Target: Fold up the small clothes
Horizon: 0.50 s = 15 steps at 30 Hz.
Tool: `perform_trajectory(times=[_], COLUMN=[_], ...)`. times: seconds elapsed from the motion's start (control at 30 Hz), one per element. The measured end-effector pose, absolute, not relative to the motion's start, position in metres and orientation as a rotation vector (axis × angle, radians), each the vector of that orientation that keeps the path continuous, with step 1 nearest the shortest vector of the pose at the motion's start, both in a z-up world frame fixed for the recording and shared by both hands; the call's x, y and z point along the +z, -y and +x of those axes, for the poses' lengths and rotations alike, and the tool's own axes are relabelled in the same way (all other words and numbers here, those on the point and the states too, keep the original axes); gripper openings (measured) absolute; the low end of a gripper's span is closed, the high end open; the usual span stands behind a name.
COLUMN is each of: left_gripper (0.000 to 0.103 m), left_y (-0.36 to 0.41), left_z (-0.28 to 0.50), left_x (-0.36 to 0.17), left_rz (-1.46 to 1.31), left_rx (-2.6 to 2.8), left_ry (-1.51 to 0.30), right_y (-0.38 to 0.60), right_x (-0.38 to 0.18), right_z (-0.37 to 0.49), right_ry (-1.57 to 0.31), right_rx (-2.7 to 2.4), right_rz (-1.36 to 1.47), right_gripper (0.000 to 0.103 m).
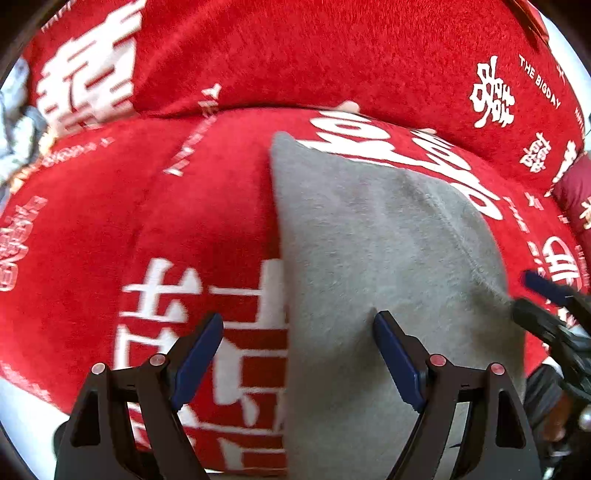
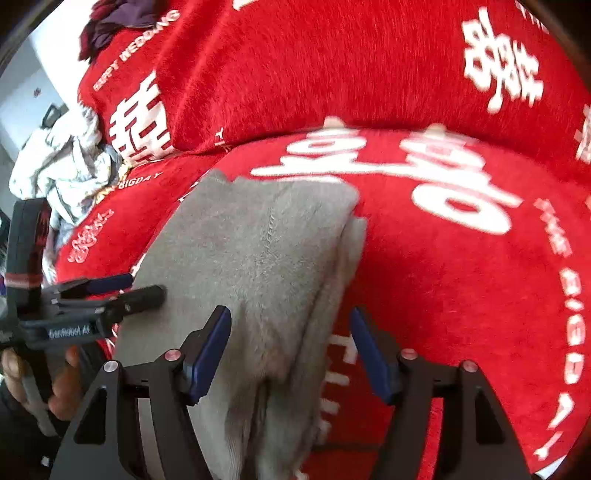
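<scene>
A folded grey garment lies flat on the red sofa cover; in the right wrist view the grey garment shows layered edges along its right side. My left gripper is open above the garment's left edge, one finger over grey cloth and the other over the red cover. My right gripper is open and straddles the garment's right edge, with nothing pinched. Each gripper also shows at the edge of the other's view: the right gripper and the left gripper.
The red cover with white characters spans seat and back cushion. A heap of pale clothes lies at the sofa's left end, and dark purple clothes lie on top of the backrest. A person's hand holds the left gripper.
</scene>
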<state>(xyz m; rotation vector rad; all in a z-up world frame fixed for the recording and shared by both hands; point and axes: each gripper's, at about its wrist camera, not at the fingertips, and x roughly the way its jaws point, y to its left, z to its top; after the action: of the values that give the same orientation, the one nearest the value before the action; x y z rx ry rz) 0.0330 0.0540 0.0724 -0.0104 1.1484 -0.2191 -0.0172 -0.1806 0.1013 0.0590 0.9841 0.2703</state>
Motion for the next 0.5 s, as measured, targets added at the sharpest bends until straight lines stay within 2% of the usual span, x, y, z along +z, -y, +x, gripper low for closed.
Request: perform_trajectory(times=[0.17, 0.23, 0.4, 0.5], left_gripper=[0.085, 0.103, 0.103, 0.103], left_y=[-0.051, -0.050, -0.057, -0.057], left_z=[0.026, 0.027, 0.029, 0.029], left_x=[0.068, 0.061, 0.055, 0.054], left_rz=[0.074, 0.096, 0.054, 0.057], left_rx=[-0.140, -0.106, -0.113, -0.119], left_ry=[-1.118, -1.108, -1.115, -1.111], right_y=[0.137, 0.123, 0.120, 0.137], right_x=[0.124, 0.114, 0.065, 0.064], right_z=[-0.063, -0.072, -0.063, -0.058], right_ry=[-0.891, -0.917, -1.063, -1.062], right_rx=[0.449, 0.532, 0.514, 0.537], right_rz=[-0.153, -0.188, -0.172, -0.048], right_gripper=[0.076, 0.077, 0.077, 0.077])
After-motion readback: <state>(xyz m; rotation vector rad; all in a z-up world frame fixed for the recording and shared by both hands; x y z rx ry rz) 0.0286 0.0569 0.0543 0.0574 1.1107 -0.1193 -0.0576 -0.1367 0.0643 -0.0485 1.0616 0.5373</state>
